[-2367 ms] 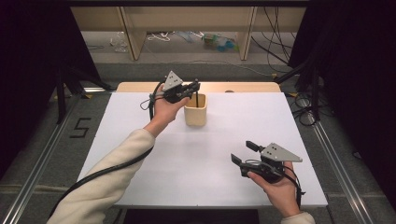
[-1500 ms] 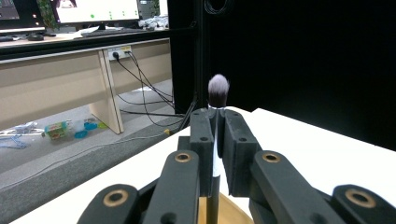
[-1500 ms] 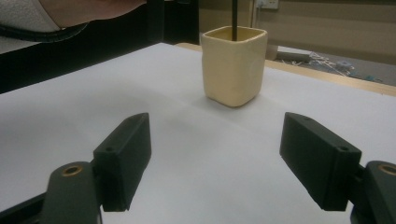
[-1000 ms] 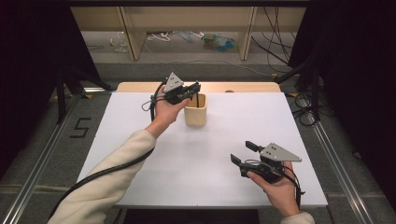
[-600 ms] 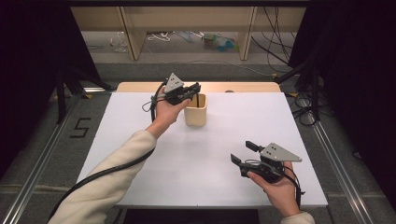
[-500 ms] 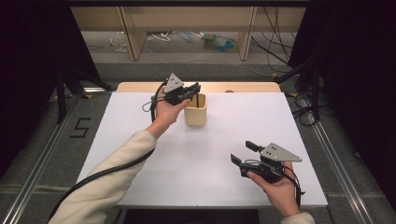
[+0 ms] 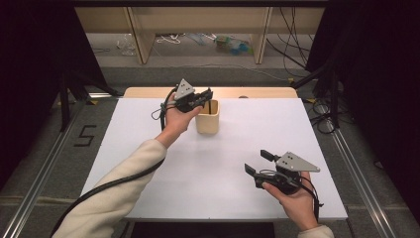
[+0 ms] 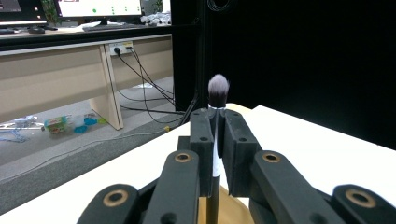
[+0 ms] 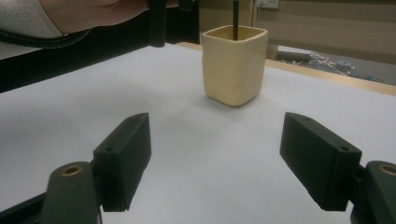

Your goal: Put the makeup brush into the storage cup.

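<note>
A cream square cup (image 7: 207, 117) (image 9: 235, 64) stands at the far middle of the white table (image 7: 148, 148). Above it my left gripper (image 7: 205, 95) (image 8: 217, 140) is shut on a makeup brush (image 8: 217, 92), held upright with its grey bristle tip up. The brush's dark handle (image 9: 236, 18) reaches down into the cup. My right gripper (image 7: 255, 163) (image 9: 215, 154) rests open near the front right of the table, pointing toward the cup, with nothing between its jaws.
The wooden table edge (image 7: 257, 91) shows beyond the white sheet. Behind it are desk legs (image 7: 141, 34), cables and clutter on the floor. A metal rail (image 7: 354, 163) runs along the right side, and a "5" mark (image 7: 84, 135) sits on the floor at left.
</note>
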Motion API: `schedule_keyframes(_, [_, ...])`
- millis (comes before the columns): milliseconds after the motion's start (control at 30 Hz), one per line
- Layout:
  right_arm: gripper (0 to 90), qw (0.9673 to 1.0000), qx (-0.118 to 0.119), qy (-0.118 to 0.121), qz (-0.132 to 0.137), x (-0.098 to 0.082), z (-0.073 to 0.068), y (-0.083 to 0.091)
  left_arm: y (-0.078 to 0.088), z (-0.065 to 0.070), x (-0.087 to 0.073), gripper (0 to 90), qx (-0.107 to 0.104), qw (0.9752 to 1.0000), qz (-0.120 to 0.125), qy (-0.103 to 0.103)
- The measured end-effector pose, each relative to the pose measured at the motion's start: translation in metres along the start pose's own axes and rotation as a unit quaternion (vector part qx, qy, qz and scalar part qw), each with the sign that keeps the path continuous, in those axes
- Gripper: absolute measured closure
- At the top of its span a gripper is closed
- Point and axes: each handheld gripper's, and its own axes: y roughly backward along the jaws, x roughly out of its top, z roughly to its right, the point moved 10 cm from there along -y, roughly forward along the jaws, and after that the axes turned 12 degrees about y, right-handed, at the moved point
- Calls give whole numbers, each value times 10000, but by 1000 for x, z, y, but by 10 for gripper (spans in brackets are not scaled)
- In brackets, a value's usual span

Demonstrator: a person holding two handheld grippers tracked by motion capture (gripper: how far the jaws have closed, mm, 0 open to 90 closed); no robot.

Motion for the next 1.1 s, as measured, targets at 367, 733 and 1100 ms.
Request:
schedule_keyframes(367, [260, 10000, -2, 3, -2, 0, 0, 0, 1, -3, -1, 836, 38, 10000, -16, -12])
schedule_keyframes(733, [260, 10000, -6, 4, -2, 0, 0, 0, 0, -3, -5, 835, 41, 10000, -50, -21])
schedule_keyframes(1100, [259, 10000, -5, 6, -14, 0, 0, 0, 0, -4, -7, 835, 55, 10000, -73, -12])
